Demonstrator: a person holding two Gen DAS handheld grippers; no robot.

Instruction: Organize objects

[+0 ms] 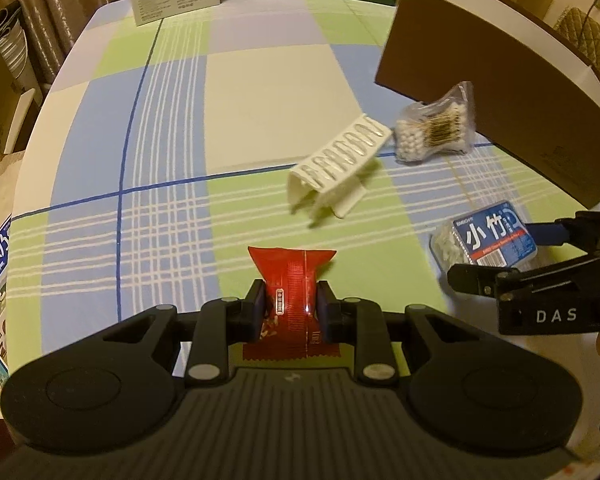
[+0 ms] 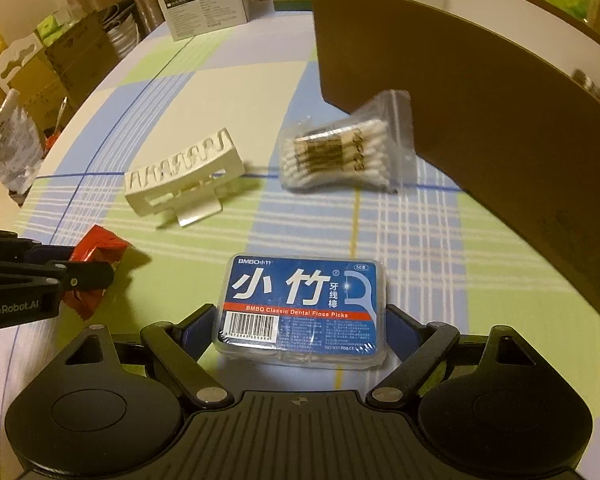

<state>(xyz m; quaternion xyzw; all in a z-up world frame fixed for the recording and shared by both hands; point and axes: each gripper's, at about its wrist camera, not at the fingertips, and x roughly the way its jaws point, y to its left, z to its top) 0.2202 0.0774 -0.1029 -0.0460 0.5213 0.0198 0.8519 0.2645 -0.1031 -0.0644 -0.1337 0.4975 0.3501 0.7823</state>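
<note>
From the left wrist, the left gripper has its two blue pads pressed against a single red foil snack packet; the packet's crimped lower end is tucked behind the gripper body. One white slotted plastic rack lies tipped on the checked tablecloth, blurred at its edges, with one clear bag of cotton swabs just beside it. A brown cardboard box is cut off at the right. The right gripper enters from the right around a floss box, partly hiding it.

From the right wrist, the right gripper stands wide, its fingers flanking one clear hard-plastic case of dental floss picks that lies flat on the cloth; whether the pads touch its sides cannot be told. The rack and the swab bag lie beyond, apart. The brown box's wall hides most of its inside. At the left edge the left gripper pinches the red packet, mostly covering it.
</note>
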